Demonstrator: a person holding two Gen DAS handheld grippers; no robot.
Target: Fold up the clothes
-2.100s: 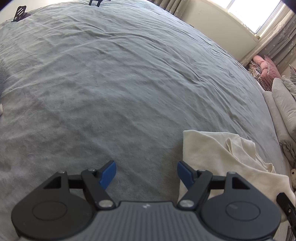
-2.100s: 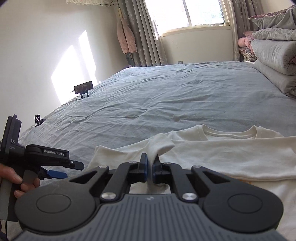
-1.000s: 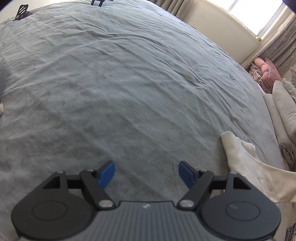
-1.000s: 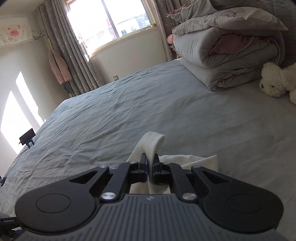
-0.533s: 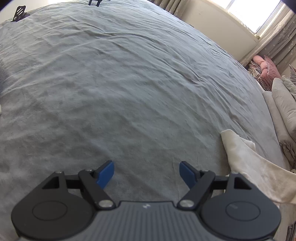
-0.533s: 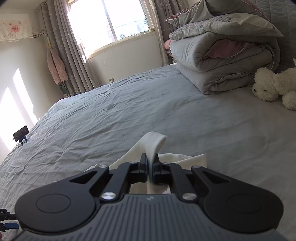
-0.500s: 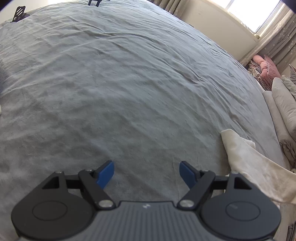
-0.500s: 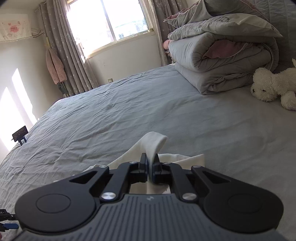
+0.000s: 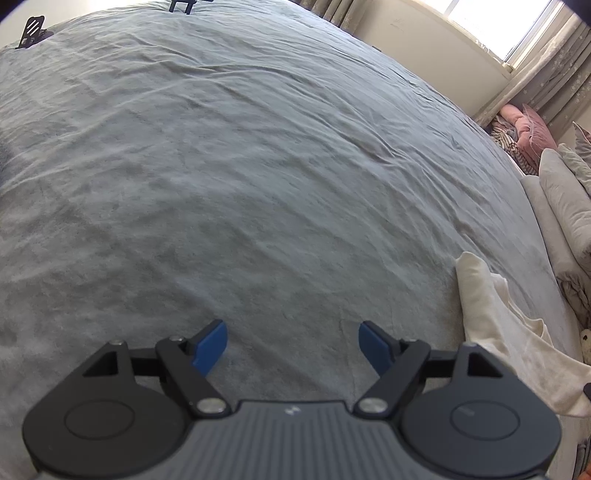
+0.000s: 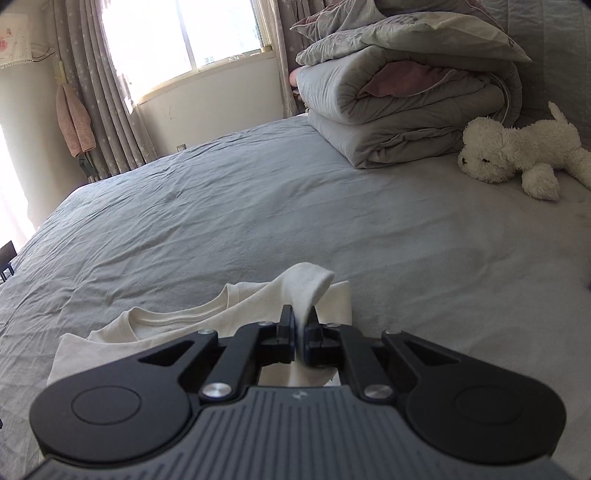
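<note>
- A cream shirt (image 10: 155, 332) lies on the grey bed (image 10: 258, 221), its ribbed neckline facing up and toward the window; part of it is hidden behind the claw body.
- A fold of the shirt's fabric rises in a small loop just ahead of the right claw (image 10: 300, 334), whose jaws are pressed together on that cloth — the material is pinched between the two pads.
- In the left wrist view the same cream shirt (image 9: 491, 317) shows at the right edge as a rumpled strip on the bed (image 9: 240, 166), running down toward the lower right corner.
- The left claw (image 9: 293, 347) is held over bare bedding with its blue-tipped fingers (image 9: 210, 345) spread wide apart, gripping nothing; the shirt lies to its right, near the right finger but not between the two.
- Beyond the shirt, a stack of folded grey and pink quilts (image 10: 399, 96) sits at the head of the bed, and a white plush dog (image 10: 517, 151) lies just beside it on the sheet.
- Farther back — a bright window (image 10: 184, 33) with grey star-print curtains (image 10: 96, 92) and a pink garment (image 10: 74, 118) hanging by the wall.
- Two small black stands (image 9: 31, 31) sit at the far edge of the bed in the left view.
</note>
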